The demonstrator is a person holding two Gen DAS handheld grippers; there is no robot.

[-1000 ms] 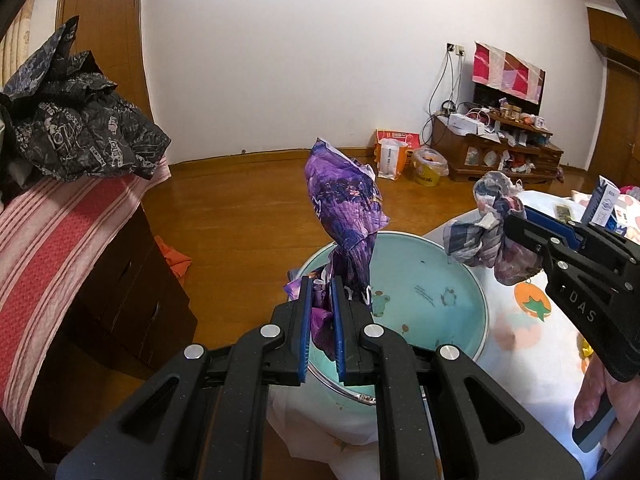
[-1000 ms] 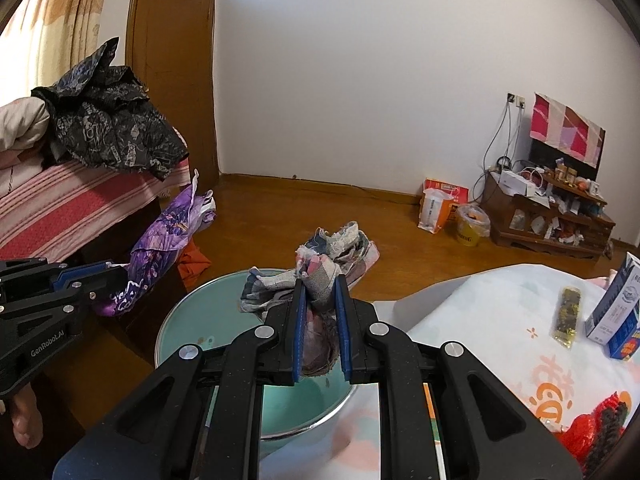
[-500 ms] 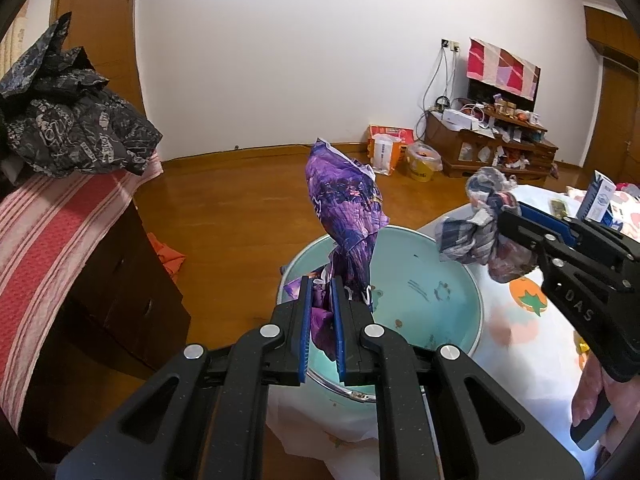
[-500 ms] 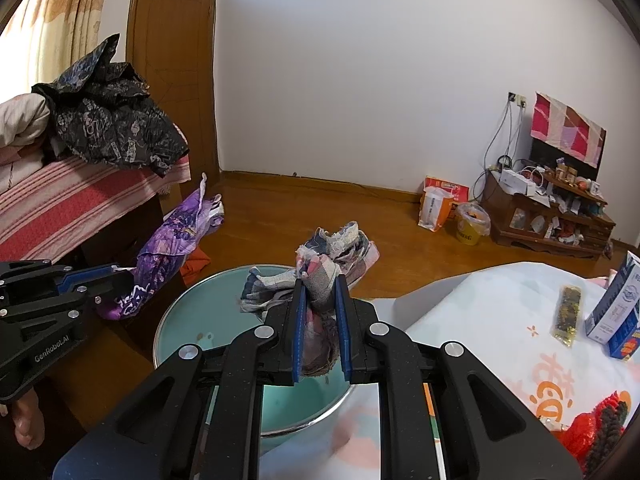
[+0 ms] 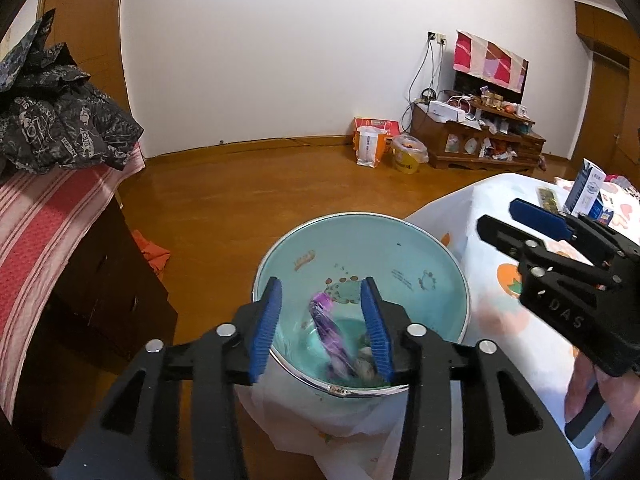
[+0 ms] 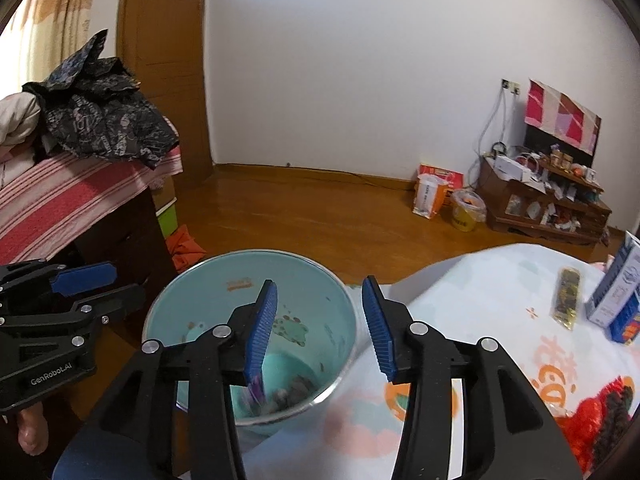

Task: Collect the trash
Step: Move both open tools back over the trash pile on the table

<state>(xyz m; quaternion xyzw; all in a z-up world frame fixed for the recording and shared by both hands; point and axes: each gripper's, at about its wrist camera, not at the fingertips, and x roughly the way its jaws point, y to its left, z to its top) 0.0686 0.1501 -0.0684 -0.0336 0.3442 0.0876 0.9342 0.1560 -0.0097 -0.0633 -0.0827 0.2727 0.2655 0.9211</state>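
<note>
A light teal bin [image 5: 400,248] with a metal rim stands at the table's edge; it also shows in the right wrist view [image 6: 320,292]. A purple wrapper [image 5: 332,332] and a crumpled grey scrap [image 5: 366,366] lie blurred inside it, and both show at the bin's bottom in the right wrist view [image 6: 280,394]. My left gripper [image 5: 325,322] is open and empty above the bin's near rim. My right gripper [image 6: 320,324] is open and empty above the bin's right rim; it also shows in the left wrist view [image 5: 516,220].
The table [image 6: 480,304] has a white printed cloth with a blue and white carton [image 6: 624,300], a small gold packet [image 6: 566,298] and a red wrapper [image 6: 600,408]. A dark cabinet with a striped cloth [image 5: 48,216] stands left. A low shelf [image 5: 480,140] and bags [image 5: 372,144] are by the far wall.
Both grippers have opened. The purple wrapper has dropped from the left gripper and the grey scrap from the right gripper into the bin.
</note>
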